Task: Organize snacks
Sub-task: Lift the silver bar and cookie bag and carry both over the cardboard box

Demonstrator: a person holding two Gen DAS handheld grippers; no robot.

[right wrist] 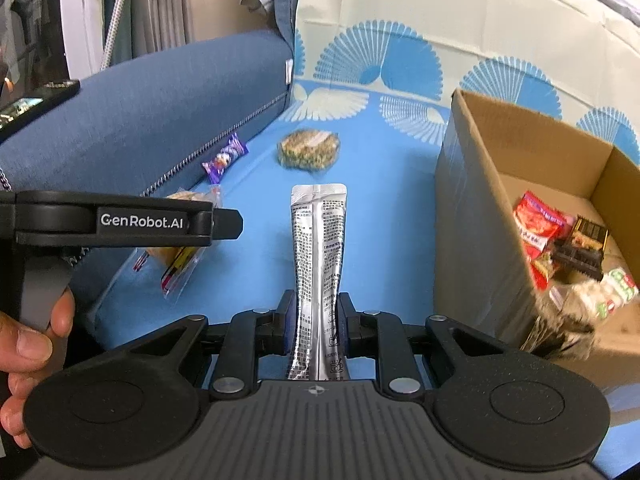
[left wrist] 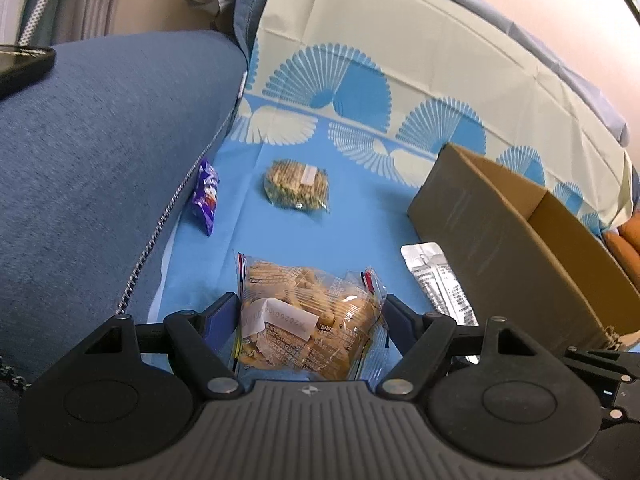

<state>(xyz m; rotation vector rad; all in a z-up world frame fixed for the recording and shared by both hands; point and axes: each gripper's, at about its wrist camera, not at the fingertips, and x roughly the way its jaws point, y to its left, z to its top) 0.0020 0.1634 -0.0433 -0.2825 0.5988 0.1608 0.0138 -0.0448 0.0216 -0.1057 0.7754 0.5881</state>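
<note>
A clear bag of golden biscuits (left wrist: 308, 316) sits between the fingers of my left gripper (left wrist: 310, 308), whose pads press on its two sides. From the right wrist view the same bag (right wrist: 178, 258) hangs under the left gripper (right wrist: 224, 222), low over the blue cloth (right wrist: 380, 184). My right gripper (right wrist: 316, 304) is shut on the lower part of a long silver sachet (right wrist: 318, 240), which points away from me and also shows as the silver sachet (left wrist: 440, 280) beside the box. An open cardboard box (right wrist: 480, 220) stands to the right, with several snack packs (right wrist: 538, 224) inside.
A round seeded cake pack (left wrist: 298, 186) and a purple candy wrapper (left wrist: 206, 196) lie on the blue cloth farther back. A blue sofa arm (left wrist: 100, 160) rises on the left, with a dark phone (left wrist: 24, 64) on it. A hand (right wrist: 32, 344) holds the left gripper's handle.
</note>
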